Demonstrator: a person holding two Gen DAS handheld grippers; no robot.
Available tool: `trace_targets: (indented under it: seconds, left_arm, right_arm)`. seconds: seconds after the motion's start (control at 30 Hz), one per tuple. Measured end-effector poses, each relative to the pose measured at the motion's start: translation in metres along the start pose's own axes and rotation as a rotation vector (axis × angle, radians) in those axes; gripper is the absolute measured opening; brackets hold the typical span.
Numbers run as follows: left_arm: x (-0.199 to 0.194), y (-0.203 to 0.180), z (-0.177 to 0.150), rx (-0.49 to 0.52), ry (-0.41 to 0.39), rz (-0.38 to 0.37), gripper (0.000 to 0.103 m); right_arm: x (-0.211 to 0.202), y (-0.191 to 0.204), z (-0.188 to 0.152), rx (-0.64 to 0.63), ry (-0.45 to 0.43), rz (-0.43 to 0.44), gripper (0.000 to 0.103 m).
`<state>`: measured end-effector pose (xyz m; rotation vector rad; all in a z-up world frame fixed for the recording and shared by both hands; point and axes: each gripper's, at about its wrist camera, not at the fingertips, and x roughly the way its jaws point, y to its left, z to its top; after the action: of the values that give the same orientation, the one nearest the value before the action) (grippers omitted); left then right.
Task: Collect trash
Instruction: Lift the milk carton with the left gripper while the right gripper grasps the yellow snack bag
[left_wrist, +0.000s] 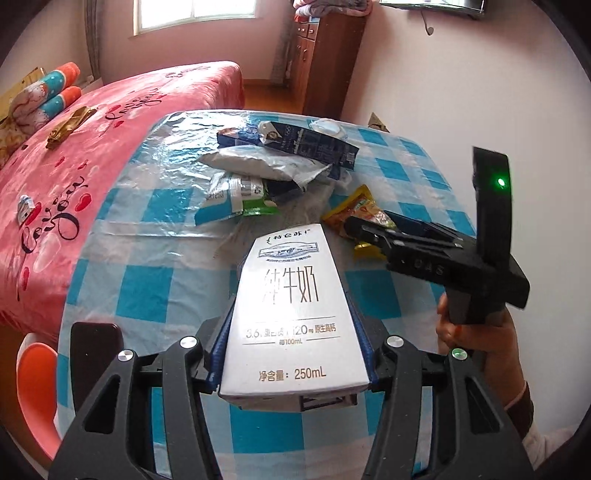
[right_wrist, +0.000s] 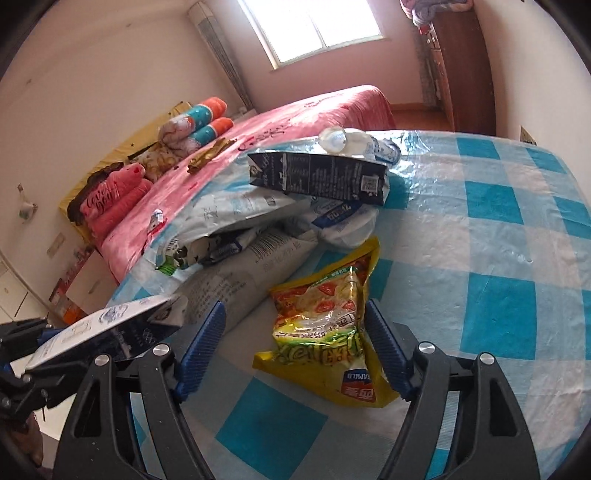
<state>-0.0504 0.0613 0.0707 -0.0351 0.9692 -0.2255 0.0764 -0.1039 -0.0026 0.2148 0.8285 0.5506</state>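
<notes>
My left gripper (left_wrist: 291, 295) is shut on a white 250 mL milk carton (left_wrist: 291, 317), its blue pads pressing both long sides. The right wrist view shows that carton (right_wrist: 103, 328) at lower left. My right gripper (right_wrist: 293, 306) stands open around a yellow snack wrapper (right_wrist: 325, 317) lying on the checked table (right_wrist: 498, 295). Its right pad touches the wrapper's edge and its left pad is apart from it. In the left wrist view the right gripper (left_wrist: 373, 225) sits over the wrapper (left_wrist: 354, 208), held by a hand. Behind lies a trash pile with a dark blue carton (left_wrist: 306, 142) on top.
White bags (right_wrist: 236, 218) and a green-white packet (left_wrist: 251, 192) make up the pile, with a crushed clear bottle (right_wrist: 334, 138) at the far edge. A pink-covered bed (left_wrist: 74, 155) adjoins the table's left side. An orange chair (left_wrist: 37, 369) stands lower left and a wooden cabinet (left_wrist: 328, 62) behind.
</notes>
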Motion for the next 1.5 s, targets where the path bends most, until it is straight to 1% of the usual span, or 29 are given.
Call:
trace_targets:
  seconds: [0.1, 0.17, 0.23, 0.37, 0.5, 0.57, 0.67, 0.77, 0.87, 0.9, 0.97, 1.07, 1.17, 1.3, 1.5]
  left_arm:
    - [0.007, 0.004, -0.008, -0.013, 0.014, -0.027, 0.055]
    - [0.008, 0.007, -0.012, -0.014, 0.006, -0.041, 0.055]
    - [0.008, 0.012, -0.016, -0.022, -0.001, -0.063, 0.055]
    - [0.014, 0.018, -0.025, -0.029, 0.004, -0.107, 0.056]
    - [0.025, 0.020, -0.038, -0.029, 0.002, -0.134, 0.056]
    - [0.031, 0.021, -0.042, -0.026, 0.004, -0.136, 0.056]
    - [0.038, 0.023, -0.047, -0.047, 0.011, -0.142, 0.056]
    - [0.038, 0.023, -0.049, -0.044, -0.018, -0.131, 0.059]
    - [0.039, 0.024, -0.050, -0.040, -0.027, -0.119, 0.059]
    - [0.038, 0.024, -0.050, -0.039, -0.030, -0.116, 0.059]
    - [0.038, 0.027, -0.051, -0.060, -0.035, -0.122, 0.055]
    - [0.036, 0.033, -0.052, -0.093, -0.040, -0.134, 0.055]
    - [0.032, 0.039, -0.055, -0.118, -0.051, -0.146, 0.055]
    - [0.025, 0.045, -0.057, -0.122, -0.071, -0.156, 0.055]
    - [0.007, 0.053, -0.059, -0.123, -0.113, -0.178, 0.055]
  right_arm:
    - [0.004, 0.000, 0.001, 0.001, 0.015, -0.011, 0.076]
    - [0.007, 0.001, 0.001, -0.008, 0.026, -0.023, 0.073]
    - [0.010, 0.004, 0.002, -0.013, 0.036, -0.041, 0.072]
    - [0.014, 0.013, 0.001, -0.052, 0.059, -0.105, 0.068]
    - [0.017, 0.023, -0.001, -0.102, 0.068, -0.177, 0.064]
    - [0.018, 0.027, -0.002, -0.119, 0.069, -0.202, 0.063]
    - [0.021, 0.033, -0.003, -0.153, 0.069, -0.250, 0.061]
    - [0.024, 0.042, -0.004, -0.187, 0.066, -0.297, 0.057]
    - [0.026, 0.046, -0.007, -0.212, 0.068, -0.337, 0.053]
    - [0.025, 0.048, -0.008, -0.219, 0.068, -0.351, 0.052]
    - [0.024, 0.051, -0.011, -0.230, 0.068, -0.369, 0.050]
    - [0.021, 0.054, -0.017, -0.239, 0.065, -0.397, 0.048]
    - [0.016, 0.056, -0.023, -0.234, 0.063, -0.415, 0.047]
    - [0.005, 0.056, -0.032, -0.206, 0.051, -0.436, 0.045]
    - [-0.014, 0.054, -0.042, -0.105, 0.031, -0.390, 0.042]
